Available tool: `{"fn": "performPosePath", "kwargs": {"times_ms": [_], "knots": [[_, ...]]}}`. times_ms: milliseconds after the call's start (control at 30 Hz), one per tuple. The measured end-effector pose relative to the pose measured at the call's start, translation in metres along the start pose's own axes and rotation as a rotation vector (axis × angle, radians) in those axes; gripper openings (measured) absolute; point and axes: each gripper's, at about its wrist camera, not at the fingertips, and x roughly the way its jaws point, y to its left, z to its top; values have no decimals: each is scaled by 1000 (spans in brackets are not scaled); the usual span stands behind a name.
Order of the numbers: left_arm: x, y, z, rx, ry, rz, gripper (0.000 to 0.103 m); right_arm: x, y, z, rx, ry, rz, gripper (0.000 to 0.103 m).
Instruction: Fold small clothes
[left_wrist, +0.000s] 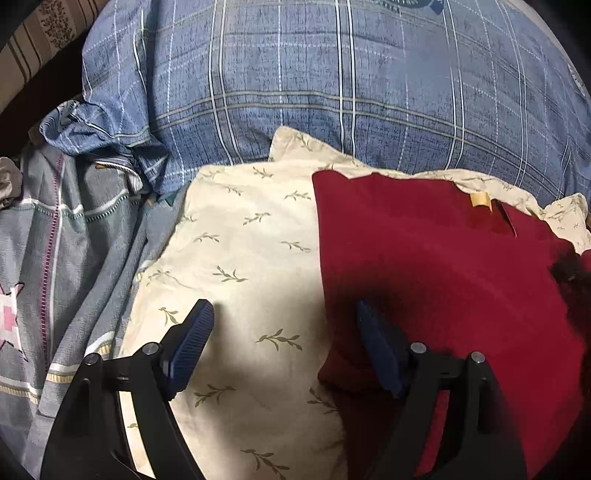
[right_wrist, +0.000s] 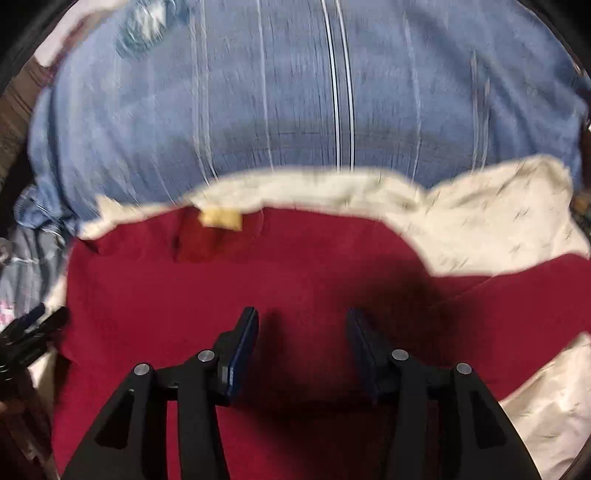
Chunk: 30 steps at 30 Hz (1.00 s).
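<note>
- Two grippers hang over one red garment (left_wrist: 443, 280), which lies flat on a cream pillow (left_wrist: 240, 258) printed with sprigs; behind both rises a blue plaid pillow (left_wrist: 332, 92).
- Left gripper (left_wrist: 284, 332): jaws spread wide and empty. They straddle the garment's left edge, one pad over the cream pillow and the other over red cloth. Neither pad visibly presses on fabric.
- Right gripper (right_wrist: 301, 339): jaws parted and empty, poised above the middle of the red cloth. Contact cannot be told, since this view is blurred.
- Progress, as a judgement: the garment appears spread out, perhaps already folded once, with a yellow tag (left_wrist: 480, 201) showing at its far edge. No grasp is made yet, so the fold in hand seems still to come; an edge must first be pinched.
- Left wrist view alone shows: the garment's straight left border, the bare cream pillow beside it, a grey patterned quilt (left_wrist: 74, 240) at far left, and a dark frayed shape at the right rim, too unclear to name.
- Right wrist view alone shows: the garment's right side, where cream fabric cuts in over or beside the red, and the left gripper's tip as a dark smear at the left rim.
</note>
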Motion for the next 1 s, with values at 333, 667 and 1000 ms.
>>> {"fn": "performPosePath", "kwargs": {"times_ms": [333,667,1000], "knots": [[-16,8,1,-87,-21,-106,79,-88,-74,6,155,-122,35,72],[-19,-9,1,-41,-58,-130,79,-107,-145,3,337,-116,40,74],[-5,0,1,-65,-18,-99,79,-62,-41,23,106,-102,76,72]]}}
